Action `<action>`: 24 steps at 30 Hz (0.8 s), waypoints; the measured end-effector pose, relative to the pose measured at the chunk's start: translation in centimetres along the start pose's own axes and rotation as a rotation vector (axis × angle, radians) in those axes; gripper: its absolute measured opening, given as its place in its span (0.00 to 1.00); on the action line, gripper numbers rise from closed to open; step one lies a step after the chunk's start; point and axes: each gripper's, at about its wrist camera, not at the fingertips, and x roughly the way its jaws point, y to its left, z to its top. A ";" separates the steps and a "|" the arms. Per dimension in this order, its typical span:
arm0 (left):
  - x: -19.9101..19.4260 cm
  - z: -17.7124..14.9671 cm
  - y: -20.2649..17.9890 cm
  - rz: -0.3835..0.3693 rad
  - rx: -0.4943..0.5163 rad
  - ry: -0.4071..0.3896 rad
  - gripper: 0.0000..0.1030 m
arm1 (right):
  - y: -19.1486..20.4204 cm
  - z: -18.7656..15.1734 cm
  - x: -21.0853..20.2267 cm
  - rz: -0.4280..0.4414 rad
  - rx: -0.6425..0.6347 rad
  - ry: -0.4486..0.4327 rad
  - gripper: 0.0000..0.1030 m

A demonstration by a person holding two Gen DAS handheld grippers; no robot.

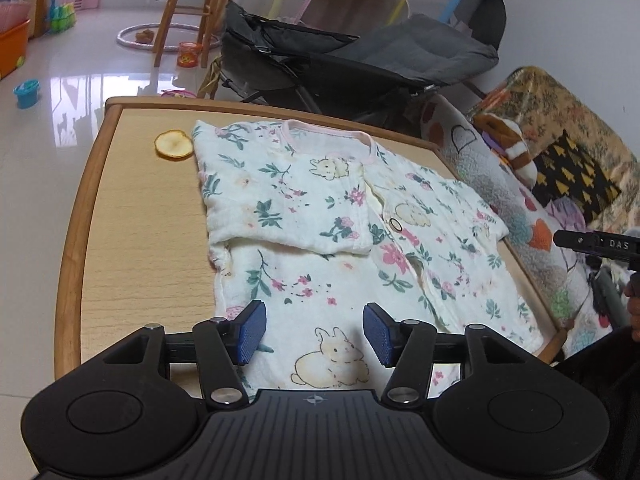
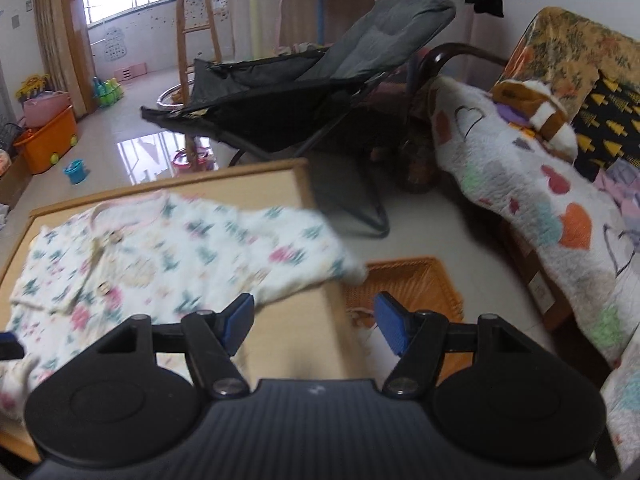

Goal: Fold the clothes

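One floral garment (image 1: 344,232) flat on table (image 1: 140,240), one sleeve folded across chest, other sleeve hanging past table edge. One wicker basket (image 2: 404,284) on floor beside table, contents unclear. One orange bin (image 2: 50,146), far off. Left tongs (image 1: 314,334) open above hem, gripping nothing. Right tongs (image 2: 314,322) open, empty, near table corner.

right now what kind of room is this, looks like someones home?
Most likely a family living room with a small child. A grey stroller stands behind the wooden table, plastic toys lie about the tiled floor, and a baby garment with rabbits is spread on the table.
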 end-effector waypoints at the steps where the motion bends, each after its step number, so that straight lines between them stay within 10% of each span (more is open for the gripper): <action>1: 0.0 0.0 0.1 -0.005 -0.014 -0.004 0.56 | -0.3 0.4 0.3 0.001 0.003 -0.003 0.64; 24: 0.9 -0.3 -0.6 -0.019 0.000 -0.015 0.60 | -3.7 4.5 7.5 0.063 0.128 0.127 0.63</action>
